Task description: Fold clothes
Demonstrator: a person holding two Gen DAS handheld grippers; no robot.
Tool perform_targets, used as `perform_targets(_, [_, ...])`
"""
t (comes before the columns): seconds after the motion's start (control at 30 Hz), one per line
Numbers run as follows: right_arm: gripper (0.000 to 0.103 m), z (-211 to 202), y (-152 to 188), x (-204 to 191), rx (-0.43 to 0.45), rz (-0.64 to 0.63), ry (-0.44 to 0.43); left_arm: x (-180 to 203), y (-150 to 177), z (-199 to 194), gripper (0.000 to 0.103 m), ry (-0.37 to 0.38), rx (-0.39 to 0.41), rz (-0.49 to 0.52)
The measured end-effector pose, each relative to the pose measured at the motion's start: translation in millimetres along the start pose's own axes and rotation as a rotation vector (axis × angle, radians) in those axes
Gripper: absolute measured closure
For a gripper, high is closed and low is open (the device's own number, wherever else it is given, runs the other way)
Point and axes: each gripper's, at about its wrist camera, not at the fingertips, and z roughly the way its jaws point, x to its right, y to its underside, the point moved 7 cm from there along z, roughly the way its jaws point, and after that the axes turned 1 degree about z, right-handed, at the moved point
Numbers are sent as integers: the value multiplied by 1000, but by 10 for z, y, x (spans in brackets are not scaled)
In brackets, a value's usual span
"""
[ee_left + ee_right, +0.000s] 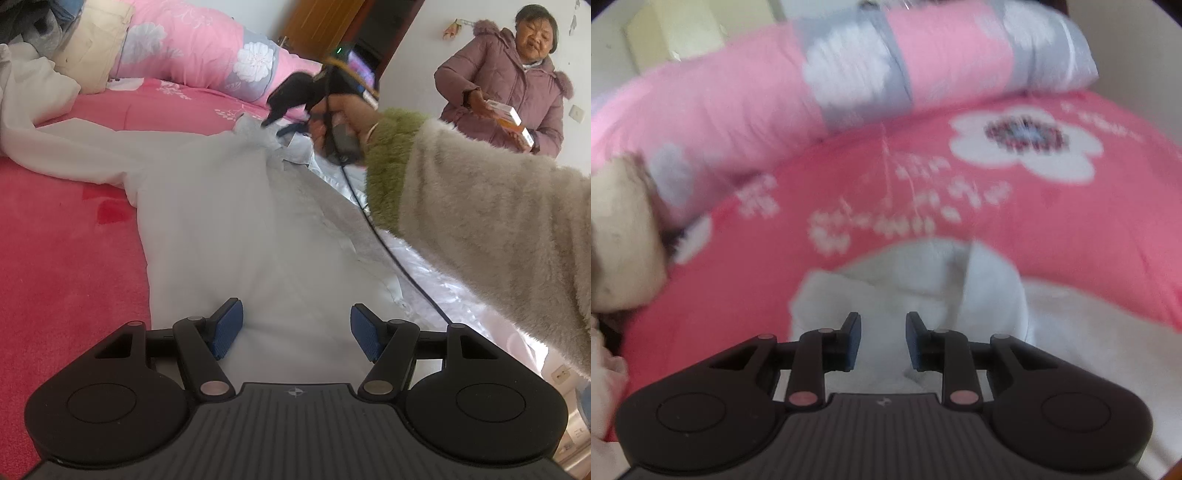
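A white garment lies stretched out along the pink bed cover, one sleeve trailing off to the left. My left gripper hovers open over its near end, blue pads wide apart with only flat cloth below them. At the far end my right gripper, held by a hand in a fuzzy cream and green sleeve, pinches a bunched part of the cloth, which tents up to its tip. In the blurred right wrist view the right gripper stands narrowed on the white garment.
A rolled pink floral quilt and a beige pillow line the bed's far side. A black cable hangs from the right gripper across the garment. Another person stands at the right, holding a box.
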Motion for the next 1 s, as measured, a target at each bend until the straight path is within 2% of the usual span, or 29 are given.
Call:
perform_targets(0.07, [67, -109, -101, -83, 26, -41, -10, -9, -2, 0, 38, -2, 0, 3])
perform_targets(0.13, [55, -71, -189, -289, 20, -144, 12, -15, 4, -4, 38, -1, 0, 2])
perform_targets(0.17, [53, -41, -225, -396, 15, -200, 28, -13, 14, -11, 38, -1, 0, 2])
perform_targets(0.23, [52, 87, -245, -610, -7, -323, 80, -12, 14, -12, 38, 1, 2, 4])
perform_targets(0.47, [54, 338, -211, -700, -66, -430, 191, -11, 23, -15, 38, 5, 2, 0])
perform_targets(0.5, [55, 373, -207, -713, -75, -445, 207, -8, 23, -13, 38, 5, 2, 0])
perform_targets(0.57, [69, 443, -200, -739, -92, -476, 239, -4, 23, -12, 38, 6, 2, -1])
perform_targets(0.63, [88, 512, -193, -765, -109, -506, 271, -5, 23, -10, 38, 5, 2, -1])
perform_targets(0.67, [90, 530, -200, -763, -111, -502, 277, -4, 20, -4, 38, 4, 2, 1])
perform_targets(0.87, [94, 349, -462, -473, -24, -114, 126, -2, 17, -2, 38, 4, 1, 1])
perform_targets(1.0, [96, 286, -554, -271, 15, 57, 61, -1, 15, -2, 38, 4, 1, 1])
